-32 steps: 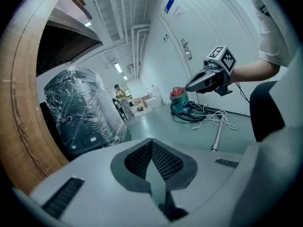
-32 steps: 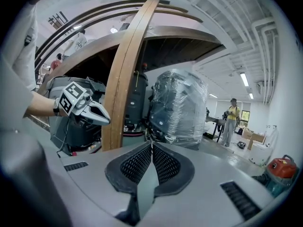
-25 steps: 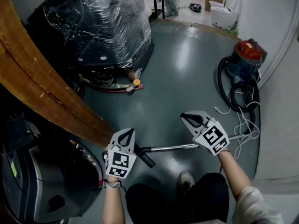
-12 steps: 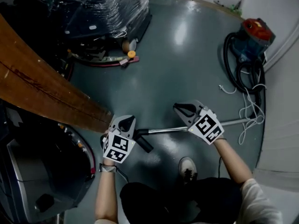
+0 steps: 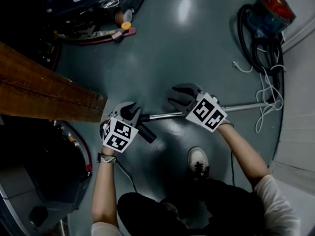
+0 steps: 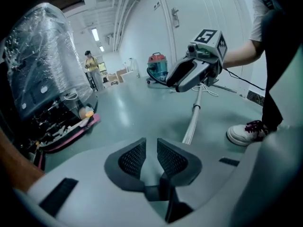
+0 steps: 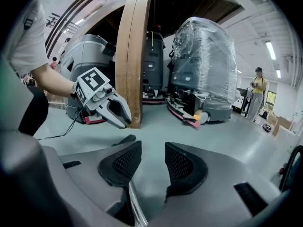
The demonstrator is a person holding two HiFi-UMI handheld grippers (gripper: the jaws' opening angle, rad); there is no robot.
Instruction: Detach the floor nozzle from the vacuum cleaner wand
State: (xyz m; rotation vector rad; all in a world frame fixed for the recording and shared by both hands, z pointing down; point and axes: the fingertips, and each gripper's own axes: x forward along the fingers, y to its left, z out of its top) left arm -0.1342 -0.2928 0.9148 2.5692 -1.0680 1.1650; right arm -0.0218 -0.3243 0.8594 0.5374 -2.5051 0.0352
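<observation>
The metal wand (image 5: 165, 114) is lying flat on the grey floor (image 5: 197, 48), running across the middle of the head view toward three o'clock. A black angled piece (image 5: 146, 133) is sitting at its nine o'clock end; whether this is the floor nozzle cannot be told.

The left gripper (image 5: 131, 111) is hovering just above that black end. Its jaws have just been opening and are standing narrowly apart, with only floor showing between the pads. The right gripper (image 5: 176, 95) is hanging over the tube a little toward three o'clock. Its jaws have also just been opening and are standing moderately wide, with nothing between them and the tube passing underneath.

A white shoe (image 5: 198, 161) is resting at six o'clock of the wand. A red vacuum canister (image 5: 273, 11) with a coiled black hose (image 5: 248, 33) is sitting at two o'clock, and a white cord (image 5: 268, 90) is trailing nearby. A wooden beam (image 5: 44, 92) is crossing at nine o'clock, and a plastic-wrapped machine (image 6: 38, 65) is standing beyond it.
</observation>
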